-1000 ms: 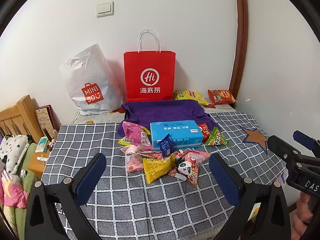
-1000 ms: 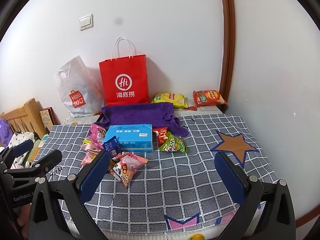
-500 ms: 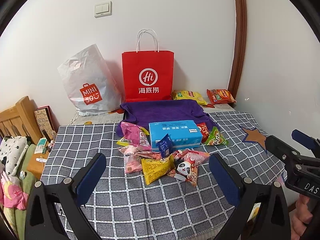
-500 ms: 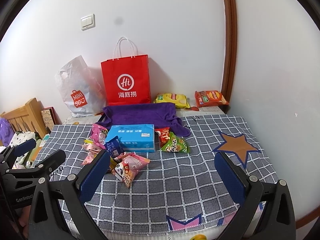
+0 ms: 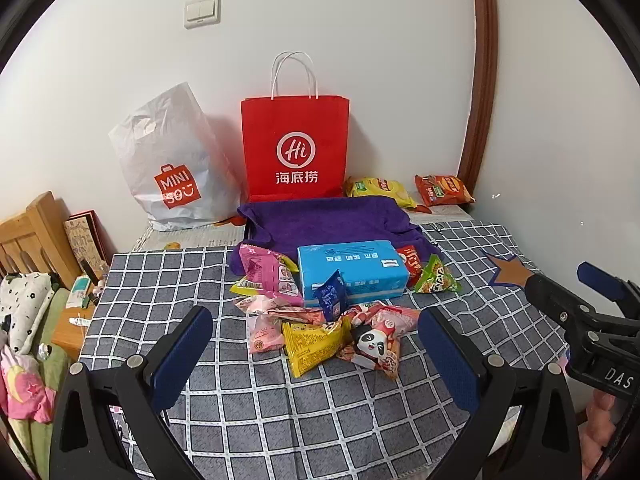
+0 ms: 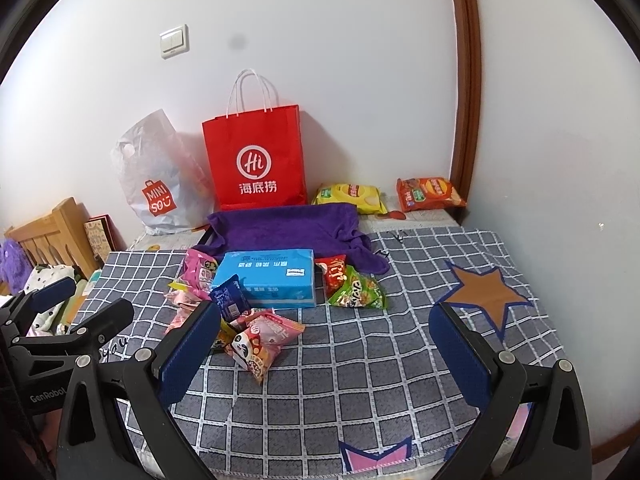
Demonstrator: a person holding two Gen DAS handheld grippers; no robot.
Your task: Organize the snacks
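Left gripper: the left gripper (image 5: 316,354) hangs above the near edge of the grey checked cloth (image 5: 280,412), blue pads spread wide, nothing between them.
Right gripper: the right gripper (image 6: 326,354) is spread wide too and empty, over the bare squares to the right of the pile.
Snacks: a loose heap at the middle of the cloth. The yellow crinkled foil packet (image 5: 312,344) and the pink panda-face packet (image 5: 376,344) lie nearest, touching each other.
Behind them: the light blue rectangular box (image 5: 352,274) stands with the small dark blue sachet (image 5: 332,295) leaning on its front, the big pink bag (image 5: 270,276) at its left, and the green packet (image 5: 436,280) just beside its right end.
Far side: a purple towel (image 5: 332,220) spread in front of the red paper carrier bag (image 5: 295,148); two crisp bags, yellow (image 5: 378,190) and orange (image 5: 444,190), lie well apart from the heap by the wall.
Step in hand: I'd judge it the opening reach, nothing gripped so far.
How to do it well: take the nearest top packet first, probably the yellow one for the left side; come down with the jaws wide, straddle its crimped end, close on film only.
Watch for: dragging the cloth, or catching the panda packet along with it.
Where they should go: cannot tell from here.
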